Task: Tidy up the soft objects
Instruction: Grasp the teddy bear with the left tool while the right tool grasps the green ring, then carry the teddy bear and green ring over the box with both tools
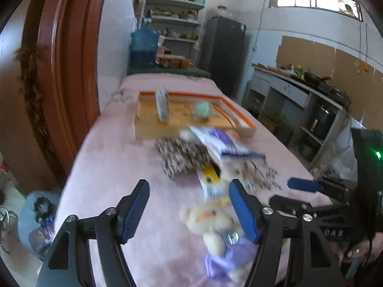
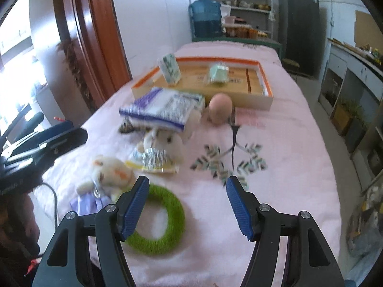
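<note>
We saw a pink cloth-covered bench (image 2: 287, 143) carrying a shallow orange-rimmed cardboard tray (image 2: 261, 100), a fuzzy green ring (image 2: 174, 220), a cream plush bear (image 2: 112, 174) and a peach-coloured ball (image 2: 220, 110).

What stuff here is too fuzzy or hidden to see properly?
- Left wrist view: the teddy bear is blurred, and a blue finger pad covers its side.
- Right wrist view: the green ring is partly hidden behind a finger pad.
- Right wrist view: print on the purple and white packet is too blurred to read.
- Both views: the small things in the tray are too small to name.
</note>
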`<action>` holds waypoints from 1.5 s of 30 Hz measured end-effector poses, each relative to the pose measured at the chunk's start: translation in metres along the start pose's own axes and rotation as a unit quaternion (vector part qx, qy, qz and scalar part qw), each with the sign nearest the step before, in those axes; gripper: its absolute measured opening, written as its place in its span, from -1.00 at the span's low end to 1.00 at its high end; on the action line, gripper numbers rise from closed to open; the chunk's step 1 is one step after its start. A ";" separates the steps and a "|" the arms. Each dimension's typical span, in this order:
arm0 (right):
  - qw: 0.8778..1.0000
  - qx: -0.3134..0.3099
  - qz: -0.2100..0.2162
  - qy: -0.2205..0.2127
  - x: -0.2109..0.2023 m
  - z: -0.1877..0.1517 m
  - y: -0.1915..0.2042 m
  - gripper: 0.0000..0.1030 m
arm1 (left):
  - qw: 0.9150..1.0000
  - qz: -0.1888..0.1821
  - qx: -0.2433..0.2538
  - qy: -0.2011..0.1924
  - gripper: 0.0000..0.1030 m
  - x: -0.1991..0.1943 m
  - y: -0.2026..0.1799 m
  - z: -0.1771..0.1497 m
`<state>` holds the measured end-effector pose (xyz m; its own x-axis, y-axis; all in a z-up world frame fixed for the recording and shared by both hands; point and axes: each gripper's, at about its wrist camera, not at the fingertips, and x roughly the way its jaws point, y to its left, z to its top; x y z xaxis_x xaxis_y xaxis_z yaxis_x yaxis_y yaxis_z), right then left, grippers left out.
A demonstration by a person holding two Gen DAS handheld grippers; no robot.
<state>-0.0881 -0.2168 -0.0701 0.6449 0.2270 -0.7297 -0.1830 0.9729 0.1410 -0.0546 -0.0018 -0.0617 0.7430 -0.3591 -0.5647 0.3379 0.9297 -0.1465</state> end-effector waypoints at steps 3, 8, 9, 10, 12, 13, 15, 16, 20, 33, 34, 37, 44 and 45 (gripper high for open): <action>1.000 0.004 0.007 0.012 0.003 -0.007 -0.001 0.33 | 1.000 -0.020 -0.002 0.024 0.26 0.001 -0.004 -0.014; 0.999 0.009 0.011 0.030 0.009 -0.013 -0.003 0.33 | 0.998 -0.052 -0.009 0.046 0.26 0.004 -0.007 -0.026; 0.999 0.011 0.015 0.033 0.010 -0.014 -0.003 0.33 | 0.997 -0.056 -0.007 0.049 0.26 0.005 -0.007 -0.027; 0.999 0.012 0.018 0.035 0.011 -0.015 -0.003 0.33 | 0.997 -0.060 -0.005 0.053 0.26 0.006 -0.010 -0.029; 0.999 0.012 0.026 0.038 0.012 -0.017 -0.001 0.33 | 0.996 -0.068 -0.003 0.065 0.26 0.010 -0.014 -0.032; 0.999 0.010 0.029 0.040 0.012 -0.017 0.000 0.33 | 0.995 -0.072 -0.005 0.071 0.26 0.012 -0.014 -0.034; 0.999 0.005 0.029 0.044 0.015 -0.018 0.002 0.33 | 0.993 -0.082 -0.012 0.087 0.20 0.017 -0.015 -0.041; 0.998 0.003 0.029 0.046 0.016 -0.019 0.004 0.33 | 0.992 -0.083 -0.013 0.092 0.18 0.020 -0.015 -0.043; 0.998 0.005 0.030 0.055 0.021 -0.020 0.004 0.32 | 0.990 -0.089 -0.021 0.109 0.05 0.026 -0.014 -0.049; 0.998 0.007 0.029 0.063 0.024 -0.020 0.004 -0.68 | 0.988 -0.118 -0.026 0.101 -0.31 0.025 -0.015 -0.053; 0.998 0.007 0.030 0.061 0.023 -0.020 0.003 -0.69 | 0.988 -0.118 -0.027 0.100 -0.31 0.025 -0.015 -0.053; 0.998 0.007 0.029 0.048 0.018 -0.018 0.003 -0.69 | 0.989 -0.113 -0.021 0.090 -0.31 0.022 -0.015 -0.051; 1.000 0.003 0.026 0.016 0.005 -0.006 0.000 -0.70 | 0.994 -0.092 -0.013 0.058 -0.31 0.014 -0.010 -0.040; 1.000 0.002 0.024 0.012 0.003 -0.004 0.000 -0.70 | 0.994 -0.091 -0.012 0.055 -0.31 0.013 -0.009 -0.039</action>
<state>-0.0892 -0.2165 -0.0755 0.6169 0.2723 -0.7384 -0.2106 0.9611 0.1785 -0.0705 -0.0118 -0.0990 0.6021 -0.5117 -0.6129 0.4464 0.8522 -0.2730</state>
